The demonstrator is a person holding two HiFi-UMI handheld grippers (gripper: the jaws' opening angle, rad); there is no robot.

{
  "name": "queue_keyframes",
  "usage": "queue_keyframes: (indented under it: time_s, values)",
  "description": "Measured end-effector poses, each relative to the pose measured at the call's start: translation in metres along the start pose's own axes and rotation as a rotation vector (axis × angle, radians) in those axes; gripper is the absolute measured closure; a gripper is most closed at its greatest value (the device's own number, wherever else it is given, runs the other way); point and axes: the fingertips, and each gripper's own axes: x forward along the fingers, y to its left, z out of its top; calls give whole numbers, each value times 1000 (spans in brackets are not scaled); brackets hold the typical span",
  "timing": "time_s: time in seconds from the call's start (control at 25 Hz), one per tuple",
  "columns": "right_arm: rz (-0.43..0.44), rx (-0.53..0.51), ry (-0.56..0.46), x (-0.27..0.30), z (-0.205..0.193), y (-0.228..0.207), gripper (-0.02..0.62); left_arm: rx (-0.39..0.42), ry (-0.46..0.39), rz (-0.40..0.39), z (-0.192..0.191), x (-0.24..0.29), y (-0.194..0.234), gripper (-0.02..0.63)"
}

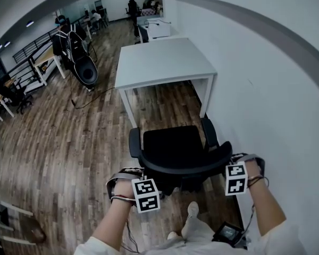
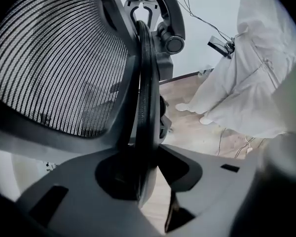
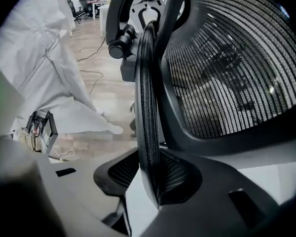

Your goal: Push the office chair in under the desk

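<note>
At the left, the left gripper (image 1: 137, 173) bites the upper left corner of the backrest. In the left gripper view its jaws (image 2: 143, 181) are closed on the thin black backrest rim (image 2: 145, 83), which runs straight between them.

In the middle stands the black office chair (image 1: 173, 142) with its mesh back, on the wood-plank floor (image 1: 69, 142). It faces the white rectangular desk (image 1: 165, 62). The seat front sits about level with the desk's near legs and between them, so most of the chair is still out.

At the right, beside the white wall (image 1: 266, 89), the right gripper (image 1: 239, 158) takes the opposite corner. Its jaws (image 3: 155, 181) likewise pinch the rim (image 3: 148, 83).

The chair looks fairly heavy but should roll easily; its base is hidden under the seat. The mesh would give under pressure, while the rim is stiff, so the two upper corners are the sound places to hold. The seat probably swivels, so an uneven shove would turn it rather than drive it in. Both armrests pass close to the desk legs.
</note>
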Motion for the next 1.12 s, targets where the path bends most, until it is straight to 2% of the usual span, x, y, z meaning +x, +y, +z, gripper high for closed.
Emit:
queue_keyframes:
  time_s: [0.24, 0.76, 1.12]
  values:
    - [0, -10, -9, 5, 4, -20, 460, -1, 7, 11, -6, 6, 20, 489]
    - [7, -42, -30, 33, 8, -93, 463, -29, 47, 31, -18, 31, 83, 491]
    - [29, -61, -39, 42, 9, -120, 465, -32, 75, 23, -21, 41, 106, 492]
